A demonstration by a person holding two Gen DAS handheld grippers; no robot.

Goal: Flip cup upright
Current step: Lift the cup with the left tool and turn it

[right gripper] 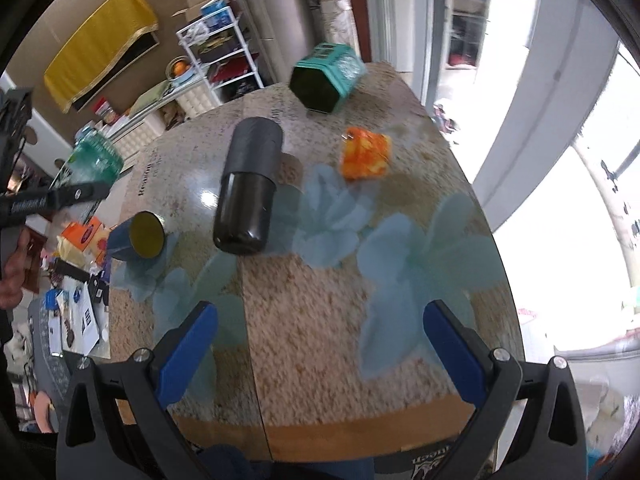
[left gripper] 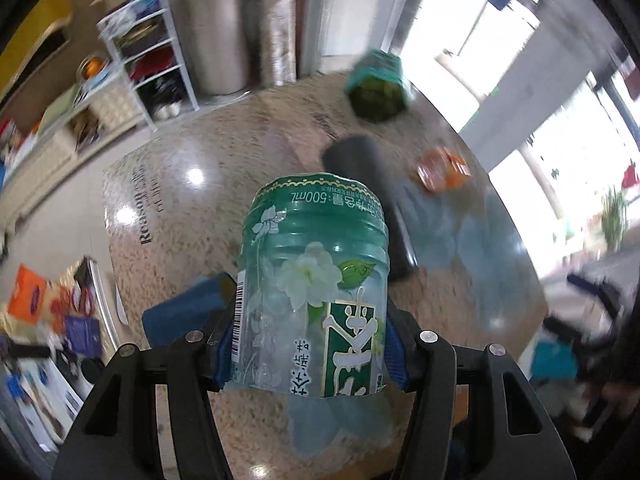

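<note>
The left wrist view is filled by a clear plastic cup cut from a bottle, wrapped in a green flower-printed label (left gripper: 316, 292), clamped between the blue-padded fingers of the left gripper (left gripper: 310, 344); its printed text reads upside down and it is lifted above the tabletop. The right wrist view shows what that close-up hides: the same cup (right gripper: 94, 160) held up at the far left, off the tabletop's edge, and a small dark blue cup with a yellow inside (right gripper: 138, 236) lying on its side near the left edge. In the left view only a blue sliver shows behind the left finger, and I cannot tell what it is. The right gripper (right gripper: 320, 352) hangs over the near edge with its fingers spread wide and nothing between them. The round tabletop (right gripper: 312, 320) is speckled beige stone under a glossy sheet printed with pale blue flowers. A black cylindrical flask with a grey matte cap (right gripper: 248, 188) lies on its side at the middle, a crumpled orange wrapper (right gripper: 366, 154) to its right, and a teal hexagonal tin (right gripper: 326, 78) tipped over at the far edge. Beyond are a white wire shelf rack (right gripper: 218, 52), a yellow cloth (right gripper: 100, 40) over furniture, and bright windows on the right.
</note>
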